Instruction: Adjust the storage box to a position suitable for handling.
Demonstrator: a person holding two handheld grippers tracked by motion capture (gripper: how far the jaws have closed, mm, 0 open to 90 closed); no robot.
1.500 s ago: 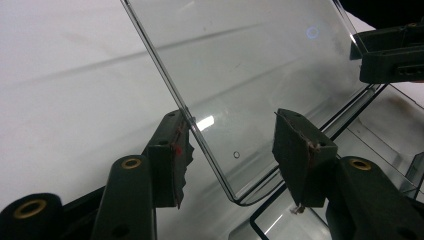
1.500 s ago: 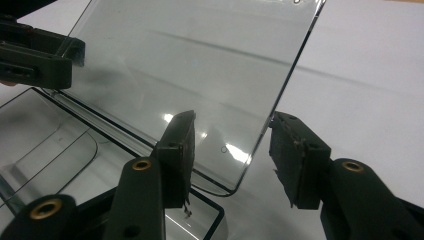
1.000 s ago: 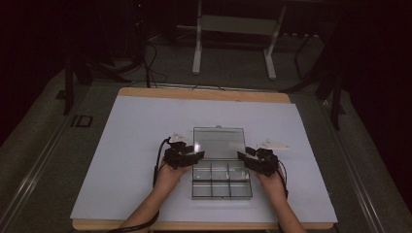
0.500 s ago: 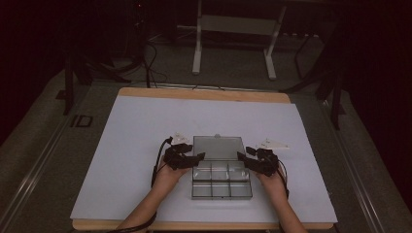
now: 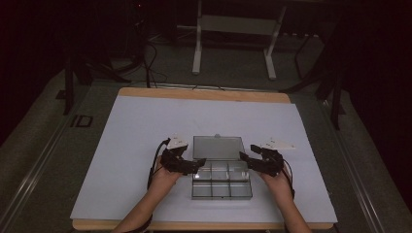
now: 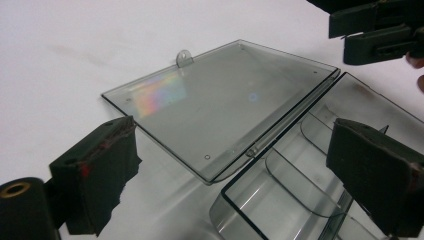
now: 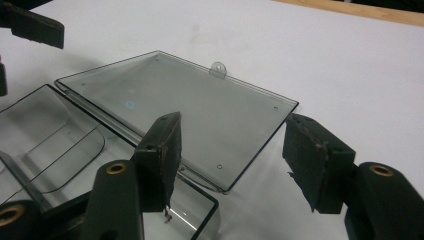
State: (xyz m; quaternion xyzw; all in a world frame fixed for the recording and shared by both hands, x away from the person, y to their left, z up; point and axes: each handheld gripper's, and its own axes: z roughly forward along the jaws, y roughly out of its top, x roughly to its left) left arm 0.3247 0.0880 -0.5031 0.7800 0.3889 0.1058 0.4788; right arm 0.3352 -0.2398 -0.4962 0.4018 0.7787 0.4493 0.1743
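The clear compartment box [image 5: 221,180] lies on the white sheet [image 5: 126,145] of the table, near the front edge at 6 o'clock, a little right of centre. Its lid [image 5: 217,147] is folded fully back toward 12 o'clock and lies flat on the sheet, hinge line between lid and tray. Open sheet extends widely toward 12, 9 and 3 o'clock; toward 6 o'clock only a narrow strip remains before the wooden table edge [image 5: 204,93]. The left gripper [image 5: 194,165] sits at the box's 9 o'clock side near the hinge corner. Its jaws have just been opening and stand wide apart; in the left gripper view the lid's near corner [image 6: 210,172] and the tray's corner [image 6: 235,200] lie between them, untouched. The right gripper [image 5: 245,161] sits at the 3 o'clock side. Its jaws have also just been opening; in the right gripper view the lid's corner [image 7: 225,187] lies between the pads, apart from both. The lid's small tab [image 7: 218,68] points toward 12 o'clock.
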